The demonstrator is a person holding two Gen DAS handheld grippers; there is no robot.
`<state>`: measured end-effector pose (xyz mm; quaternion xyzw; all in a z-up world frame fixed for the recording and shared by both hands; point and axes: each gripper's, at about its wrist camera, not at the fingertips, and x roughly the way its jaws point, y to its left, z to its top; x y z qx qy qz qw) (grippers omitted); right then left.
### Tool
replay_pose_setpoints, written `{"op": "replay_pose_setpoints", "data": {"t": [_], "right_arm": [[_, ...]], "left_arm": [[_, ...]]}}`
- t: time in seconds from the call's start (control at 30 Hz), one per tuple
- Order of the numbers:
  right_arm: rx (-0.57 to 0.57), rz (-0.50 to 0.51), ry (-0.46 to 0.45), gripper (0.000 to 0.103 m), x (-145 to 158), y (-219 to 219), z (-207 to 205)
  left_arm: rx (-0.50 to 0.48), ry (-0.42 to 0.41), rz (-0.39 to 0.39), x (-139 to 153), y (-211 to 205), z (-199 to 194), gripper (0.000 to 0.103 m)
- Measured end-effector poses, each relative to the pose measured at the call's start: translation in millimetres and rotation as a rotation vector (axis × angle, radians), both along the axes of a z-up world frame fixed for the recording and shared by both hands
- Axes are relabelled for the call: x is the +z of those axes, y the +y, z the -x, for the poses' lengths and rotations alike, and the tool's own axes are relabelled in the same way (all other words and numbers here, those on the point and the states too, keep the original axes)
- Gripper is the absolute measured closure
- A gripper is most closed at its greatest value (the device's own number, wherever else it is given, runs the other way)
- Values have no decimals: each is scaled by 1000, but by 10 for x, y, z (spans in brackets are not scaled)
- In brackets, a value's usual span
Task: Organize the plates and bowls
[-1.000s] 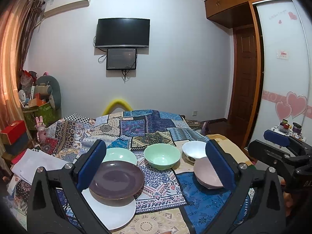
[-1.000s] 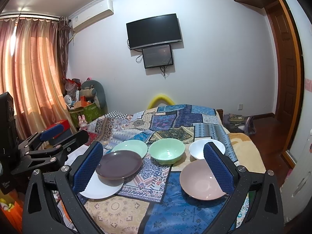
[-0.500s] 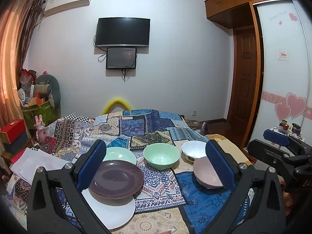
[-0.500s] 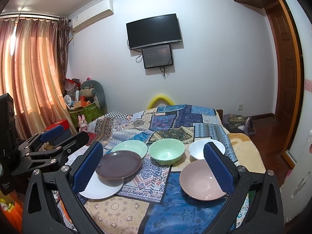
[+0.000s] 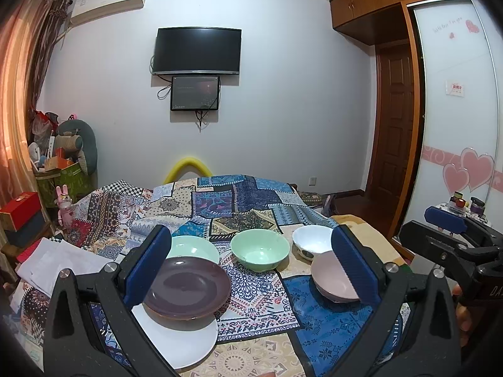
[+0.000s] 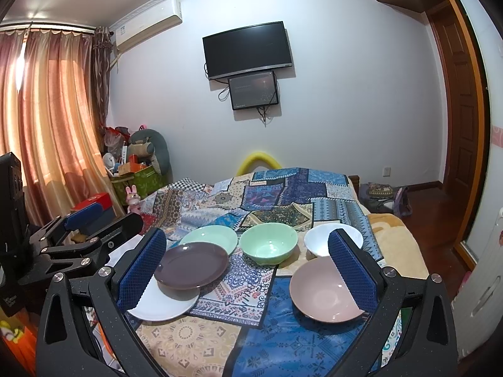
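Patchwork cloth [image 6: 283, 339], likely a bed | wall TV [image 5: 197, 51] | both jaws released

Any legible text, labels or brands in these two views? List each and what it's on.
"DA": partial white letters on the right tool's body, cut off.
Wardrobe door: pale cursive line near the hearts, unreadable.
Red-and-white card on that door: too small.
Air conditioner label: blurred.
Small screen under the TV: text too small.

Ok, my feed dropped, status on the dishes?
Left gripper open, empty. Right gripper open, empty. Purple plate on white plate; green bowl, pink bowl, white bowl apart on cloth. Nothing in the way.
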<state>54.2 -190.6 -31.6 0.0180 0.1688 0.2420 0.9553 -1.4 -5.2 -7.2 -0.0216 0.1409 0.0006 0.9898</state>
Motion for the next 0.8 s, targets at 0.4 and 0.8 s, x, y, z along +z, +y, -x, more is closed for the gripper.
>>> {"op": "replay_pose_setpoints", "data": {"t": [0.4,0.8], "right_arm": [[0,2,8,0,-18,19,-9],[12,18,49,0,-148,148,-154]], "left_arm": [[-2,0,2,-19,6,-4,0],[-10,24,30,-106,144,-84,0]]}}
